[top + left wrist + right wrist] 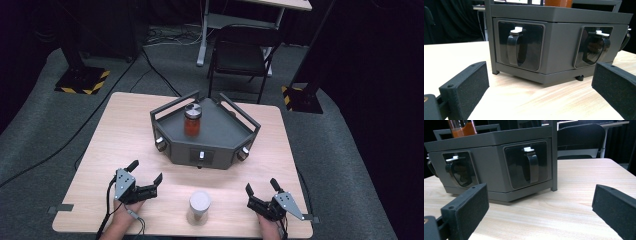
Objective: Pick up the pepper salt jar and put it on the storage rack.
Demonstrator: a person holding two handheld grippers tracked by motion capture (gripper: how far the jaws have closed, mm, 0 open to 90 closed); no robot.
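Observation:
A dark grey angular box (220,135) with a railed top sits mid-table. On it stands a jar of orange-red contents with a metal lid (192,119). A second jar with a white lid (199,206) stands near the front edge, between my hands. My left gripper (146,172) rests at the front left, open and holding nothing. My right gripper (261,186) rests at the front right, likewise open. The left gripper view faces the box (554,47) and its black loop handles (514,48). The right gripper view faces another side of the box (499,165) with a similar handle (532,167).
The wooden table (125,140) has bare surface left and right of the box. A black chair (245,52) stands behind the far edge, with stand bases on the carpet at both sides. Cables trail over the floor at the left.

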